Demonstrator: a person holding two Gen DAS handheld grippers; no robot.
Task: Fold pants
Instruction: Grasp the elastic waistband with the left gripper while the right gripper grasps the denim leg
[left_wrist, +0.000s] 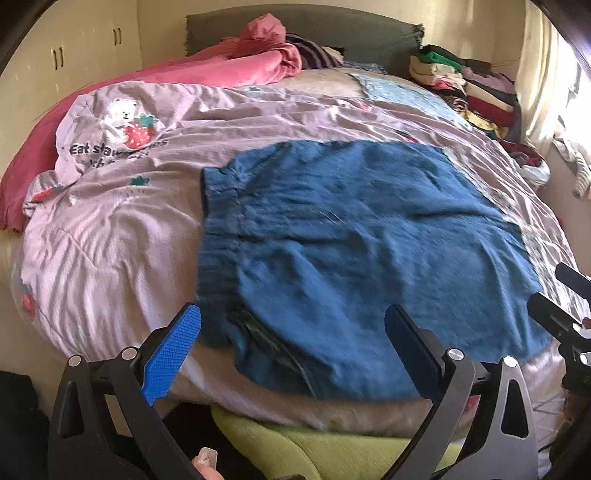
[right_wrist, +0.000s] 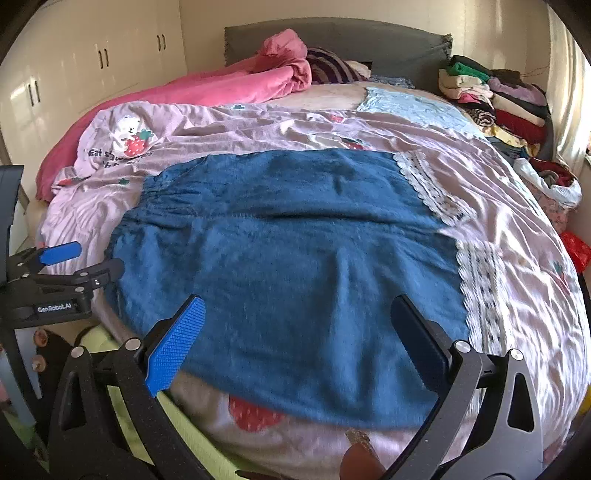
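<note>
Blue fleece pants (left_wrist: 351, 258) (right_wrist: 295, 266) lie folded flat on the lilac strawberry-print bedspread (left_wrist: 110, 229) (right_wrist: 498, 192), with the elastic waistband toward the left and the white lace-trimmed hems (right_wrist: 480, 288) to the right. My left gripper (left_wrist: 293, 343) hovers open over the pants' near edge by the waistband, holding nothing. Over the near edge further right, my right gripper (right_wrist: 297, 338) is open too and grips nothing. The left gripper (right_wrist: 85, 258) also shows in the right wrist view, at the waistband's left end.
A pink blanket (left_wrist: 207, 70) is bunched at the bed's far left. Stacked folded clothes (left_wrist: 469, 88) (right_wrist: 495, 99) line the far right by a curtained window. Cream wardrobes (right_wrist: 92, 62) stand to the left. A green cushion (left_wrist: 314, 446) sits below the bed's front edge.
</note>
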